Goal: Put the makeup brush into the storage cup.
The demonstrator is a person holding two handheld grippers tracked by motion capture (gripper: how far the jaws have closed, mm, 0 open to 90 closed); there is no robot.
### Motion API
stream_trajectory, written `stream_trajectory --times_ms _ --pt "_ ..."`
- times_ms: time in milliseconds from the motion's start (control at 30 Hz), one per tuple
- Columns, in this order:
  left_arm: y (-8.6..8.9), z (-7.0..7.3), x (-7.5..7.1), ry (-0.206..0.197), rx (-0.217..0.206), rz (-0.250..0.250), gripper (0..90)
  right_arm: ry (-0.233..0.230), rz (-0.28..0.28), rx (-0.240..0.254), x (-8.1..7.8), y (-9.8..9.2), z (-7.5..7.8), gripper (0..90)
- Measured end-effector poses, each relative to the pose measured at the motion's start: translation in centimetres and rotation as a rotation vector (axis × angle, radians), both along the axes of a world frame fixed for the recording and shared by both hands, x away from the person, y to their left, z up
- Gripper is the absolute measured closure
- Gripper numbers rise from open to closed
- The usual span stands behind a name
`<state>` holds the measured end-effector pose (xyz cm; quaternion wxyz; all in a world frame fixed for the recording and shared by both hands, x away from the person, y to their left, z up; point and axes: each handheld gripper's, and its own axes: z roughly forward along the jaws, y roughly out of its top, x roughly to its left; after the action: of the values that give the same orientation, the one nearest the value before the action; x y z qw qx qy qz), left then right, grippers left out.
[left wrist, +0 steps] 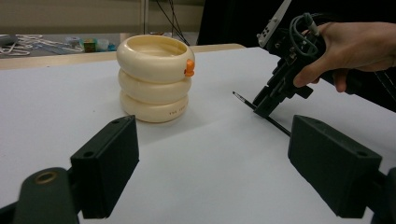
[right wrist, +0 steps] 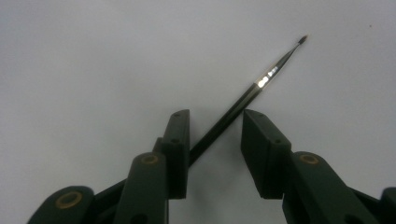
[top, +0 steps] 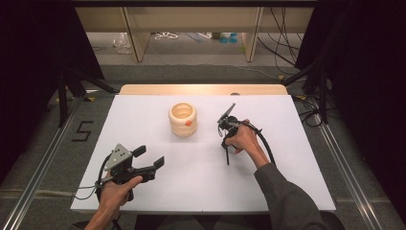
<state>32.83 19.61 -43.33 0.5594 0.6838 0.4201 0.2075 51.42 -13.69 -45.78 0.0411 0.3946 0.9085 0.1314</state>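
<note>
The cream ringed pot (top: pixel 183 119) stands alone toward the table's (top: pixel 143 110) far edge. A thin brush (top: pixel 226 152) lies right of centre; the bare near half lets a gripper pass.

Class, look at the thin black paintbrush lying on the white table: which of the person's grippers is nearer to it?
Right. The right gripper is down over the paintbrush, its handle lying between the fingers. The left gripper sits apart, toward the table's near left.

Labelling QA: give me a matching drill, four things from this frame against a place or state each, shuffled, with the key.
1. paintbrush
2. ringed cream holder
3. left gripper
4. orange tab

A. jaws wide apart, nothing between
B. on the holder's top ring
C. lying on the table between the right gripper's jaws
D. standing upright mid-table

Pairs: 1-C, 2-D, 3-A, 4-B
</note>
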Motion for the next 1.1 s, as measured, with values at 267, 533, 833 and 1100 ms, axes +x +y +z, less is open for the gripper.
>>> stream_trajectory --times_ms 267,533,833,1100 --pt "-0.01 0.00 -0.01 0.000 0.001 -0.001 15.7 -0.001 0.010 -0.025 0.01 0.22 0.06 65.9" --pt "-0.01 0.02 -0.02 -0.002 0.004 -0.002 15.8 0.006 0.023 -0.046 0.38 0.37 0.08 70.3" --pt "0.00 0.02 -0.03 -0.002 0.003 -0.002 15.8 0.019 0.021 -0.046 0.69 0.11 0.16 76.2" --pt "0.00 0.03 -0.03 -0.002 0.003 -0.001 15.8 0.010 0.027 -0.047 0.78 -0.03 0.14 80.9"
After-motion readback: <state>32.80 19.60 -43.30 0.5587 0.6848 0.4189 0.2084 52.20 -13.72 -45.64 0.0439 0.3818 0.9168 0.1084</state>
